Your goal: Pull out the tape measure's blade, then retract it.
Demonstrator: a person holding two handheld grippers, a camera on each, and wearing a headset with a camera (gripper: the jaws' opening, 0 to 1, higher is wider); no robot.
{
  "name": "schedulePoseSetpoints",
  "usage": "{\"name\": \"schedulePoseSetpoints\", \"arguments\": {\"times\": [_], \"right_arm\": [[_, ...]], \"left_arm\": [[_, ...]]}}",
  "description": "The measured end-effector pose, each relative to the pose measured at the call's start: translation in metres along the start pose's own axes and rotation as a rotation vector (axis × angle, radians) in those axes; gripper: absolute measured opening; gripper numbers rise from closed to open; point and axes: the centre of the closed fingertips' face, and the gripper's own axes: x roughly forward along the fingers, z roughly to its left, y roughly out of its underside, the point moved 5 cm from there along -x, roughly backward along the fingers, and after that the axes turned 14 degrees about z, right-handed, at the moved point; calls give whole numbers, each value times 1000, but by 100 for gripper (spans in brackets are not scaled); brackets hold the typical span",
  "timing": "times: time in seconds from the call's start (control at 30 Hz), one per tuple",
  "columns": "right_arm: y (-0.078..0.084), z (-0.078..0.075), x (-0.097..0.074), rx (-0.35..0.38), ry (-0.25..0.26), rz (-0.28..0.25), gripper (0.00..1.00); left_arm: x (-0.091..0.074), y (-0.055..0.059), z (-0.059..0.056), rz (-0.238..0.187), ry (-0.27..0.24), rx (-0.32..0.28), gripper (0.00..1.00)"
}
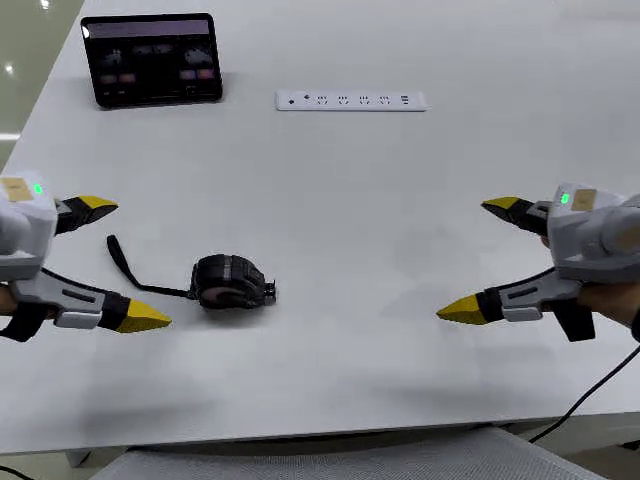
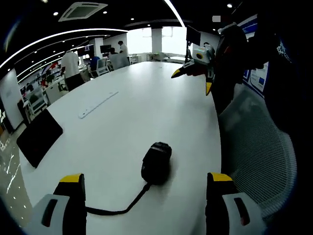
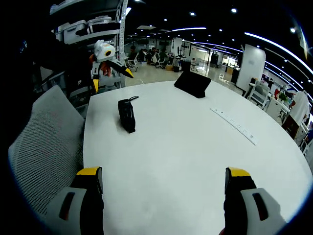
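White and nearly bare, the long office table (image 1: 380,230) carries a dark flat tablet (image 1: 152,58) and a white power strip (image 1: 350,100) near its far edge, while the small black tape measure (image 1: 228,281) lies closer to the person, its dark wrist strap (image 1: 118,252) trailing toward the left gripper (image 1: 137,263). No blade shows beyond the case, so the task looks not yet begun, with both the pull-out and the retraction left to do. The left gripper sits near the case and the right gripper (image 1: 465,260) well apart on the other side, both with jaws spread wide and holding nothing.
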Motion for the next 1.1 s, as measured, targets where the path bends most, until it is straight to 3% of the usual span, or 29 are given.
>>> {"name": "schedulePoseSetpoints", "arguments": {"times": [0.1,0.27,0.37,0.5,0.6,0.8,0.83,0.9,1.1], "right_arm": [[-18,2,18,-41,-33,-8,100],[-43,15,53,-114,-101,-6,100],[-56,25,70,-144,-136,-6,99],[-66,39,97,-198,-183,17,95],[-71,45,115,-222,-204,22,89],[-75,58,144,-243,-241,51,72],[-76,60,148,-241,-247,54,70],[-78,63,153,-246,-258,62,62],[-83,70,171,-272,-285,86,46]], "left_arm": [[18,-6,2,76,29,103,95],[46,-13,2,150,79,186,90],[58,-17,-2,155,120,174,85],[72,-16,-4,192,141,220,75],[79,-18,-5,194,141,227,68],[91,-19,-19,223,196,269,41],[92,-19,-12,240,131,299,32],[93,-18,-16,234,167,304,32],[92,-17,-14,235,160,277,31]]}}
